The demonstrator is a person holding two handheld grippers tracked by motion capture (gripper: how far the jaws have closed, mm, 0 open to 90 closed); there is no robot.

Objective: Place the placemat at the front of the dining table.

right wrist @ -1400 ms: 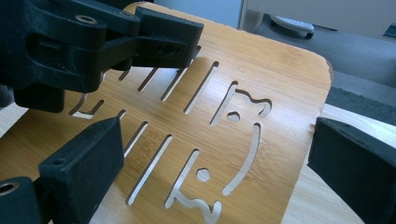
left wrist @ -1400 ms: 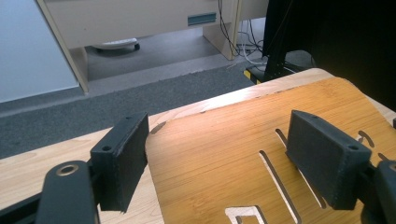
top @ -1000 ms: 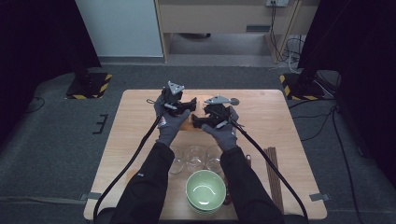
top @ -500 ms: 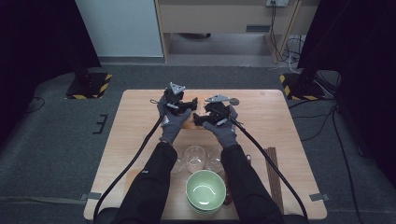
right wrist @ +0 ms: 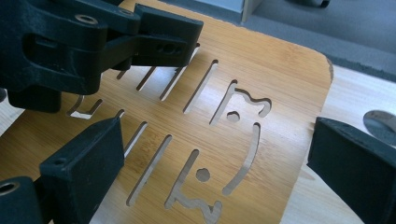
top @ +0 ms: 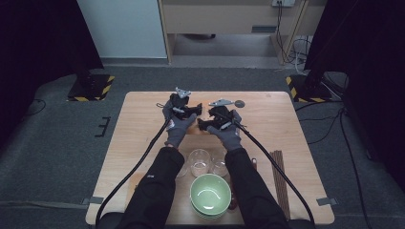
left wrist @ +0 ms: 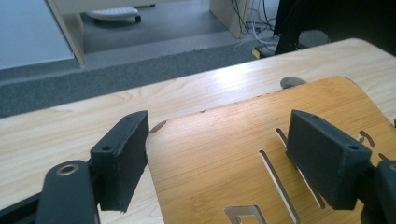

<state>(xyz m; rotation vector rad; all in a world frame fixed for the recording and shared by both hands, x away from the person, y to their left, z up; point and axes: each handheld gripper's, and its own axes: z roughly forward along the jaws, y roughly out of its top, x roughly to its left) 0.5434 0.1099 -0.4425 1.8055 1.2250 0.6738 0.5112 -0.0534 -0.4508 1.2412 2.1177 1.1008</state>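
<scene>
A: Where does the slotted bamboo board point(right wrist: 243, 93) lie?

B: Flat on the wooden surface point(top: 143, 124), toward its far middle, under both grippers. A small grey disc point(top: 239, 103) rests on the surface just beyond the board's right corner.

A: State of the left hand-held gripper point(left wrist: 219, 158)?

B: Jaws wide apart, straddling a rounded corner of the board from above — nothing is clamped between the pads.

A: And the right hand-held gripper point(right wrist: 210, 172)?

B: Likewise spread, hovering over the cut-out slots with nothing gripped; the left gripper's jaw shows just ahead of it.

A: Nearer the person?

B: Clear glasses point(top: 199, 161), a green bowl point(top: 210, 195), and dark chopsticks point(top: 281, 179) at the right edge — all well apart from the board.
</scene>
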